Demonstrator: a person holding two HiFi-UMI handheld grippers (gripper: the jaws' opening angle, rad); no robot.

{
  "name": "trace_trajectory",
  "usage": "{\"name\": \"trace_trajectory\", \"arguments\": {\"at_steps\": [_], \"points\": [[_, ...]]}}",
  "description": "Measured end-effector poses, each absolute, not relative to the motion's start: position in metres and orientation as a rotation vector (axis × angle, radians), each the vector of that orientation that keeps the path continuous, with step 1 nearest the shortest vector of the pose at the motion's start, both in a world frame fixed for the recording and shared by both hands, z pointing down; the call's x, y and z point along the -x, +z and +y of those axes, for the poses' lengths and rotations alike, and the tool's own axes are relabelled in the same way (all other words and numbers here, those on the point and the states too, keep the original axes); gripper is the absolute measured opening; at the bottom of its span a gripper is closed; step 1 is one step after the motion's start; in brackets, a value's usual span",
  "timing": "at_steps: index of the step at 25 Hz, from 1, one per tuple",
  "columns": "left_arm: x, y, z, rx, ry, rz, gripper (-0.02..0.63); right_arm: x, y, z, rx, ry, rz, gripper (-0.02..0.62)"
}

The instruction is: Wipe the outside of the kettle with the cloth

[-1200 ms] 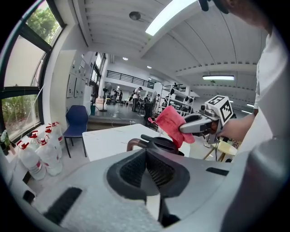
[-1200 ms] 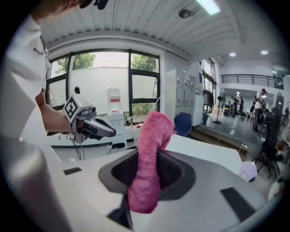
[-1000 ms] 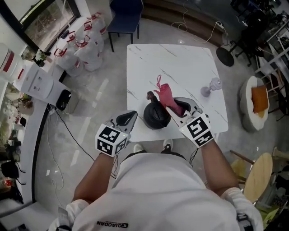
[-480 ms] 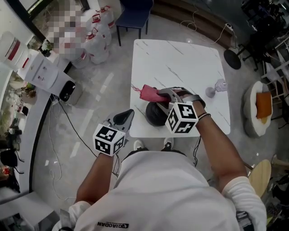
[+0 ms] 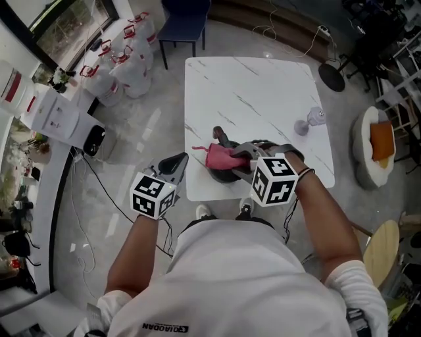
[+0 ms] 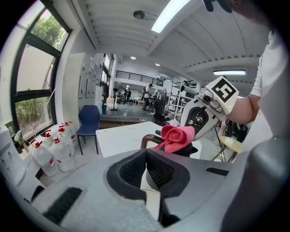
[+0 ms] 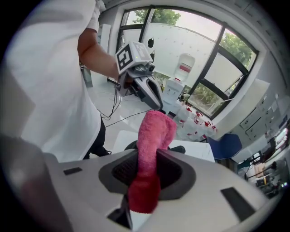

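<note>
A black kettle [image 5: 227, 172] with a dark handle [image 5: 219, 136] stands near the front edge of the white marble table [image 5: 250, 85]. My right gripper [image 5: 238, 156] is shut on a pink cloth [image 5: 219, 156] and holds it over the kettle's top, pointing left. In the right gripper view the cloth [image 7: 152, 145] sticks out between the jaws, with the kettle [image 7: 176, 148] just behind it. My left gripper [image 5: 174, 164] is shut and empty, off the table's left front corner. From the left gripper view [image 6: 146, 156] the cloth [image 6: 174, 137] rests on the kettle.
A small grey stemmed object [image 5: 309, 122] stands at the table's right side. Several water bottles [image 5: 125, 59] and a blue chair [image 5: 184, 20] sit beyond the table's far left. A white dispenser [image 5: 56, 118] is at the left, a wooden stool [image 5: 381, 253] at the right.
My right gripper has rolled and swung the cloth from above the kettle's right side leftward, then down onto its top. The left gripper has drifted slightly.
</note>
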State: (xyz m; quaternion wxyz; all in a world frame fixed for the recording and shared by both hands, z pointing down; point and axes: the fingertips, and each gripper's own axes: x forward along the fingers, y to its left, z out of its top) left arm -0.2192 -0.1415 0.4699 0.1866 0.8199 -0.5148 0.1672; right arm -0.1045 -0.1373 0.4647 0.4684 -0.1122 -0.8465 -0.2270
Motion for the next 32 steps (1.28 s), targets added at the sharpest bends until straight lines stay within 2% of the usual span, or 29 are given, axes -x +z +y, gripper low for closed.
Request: {"name": "trace_trajectory", "arguments": {"at_steps": [6,10,15,21,27,32], "points": [[0.217,0.486,-0.166,-2.370,0.585,-1.370,0.008,0.081,0.463,-0.118,0.231,-0.465,-2.142,0.110],[0.214,0.498,-0.183,-2.440,0.715,-1.307,0.026,0.067,0.452,-0.118,0.125,-0.267,-2.305,0.110],[0.197,0.497,-0.206,-2.597,0.885,-1.157,0.098,0.038,0.425,-0.161,-0.363,0.162,-2.642,0.112],[0.175,0.507,-0.228,-2.744,1.116,-0.924,0.148,-0.021,0.434,-0.202,-0.864,0.592,-2.650,0.112],[0.161,0.539,-0.242,-2.825,1.531,-0.624,0.204,-0.045,0.447,-0.201,-0.931,0.586,-2.601,0.114],[0.142,0.550,-0.244,-2.871,1.607,-0.370,0.213,-0.050,0.451,-0.203,-0.954,0.577,-2.583,0.114]]}}
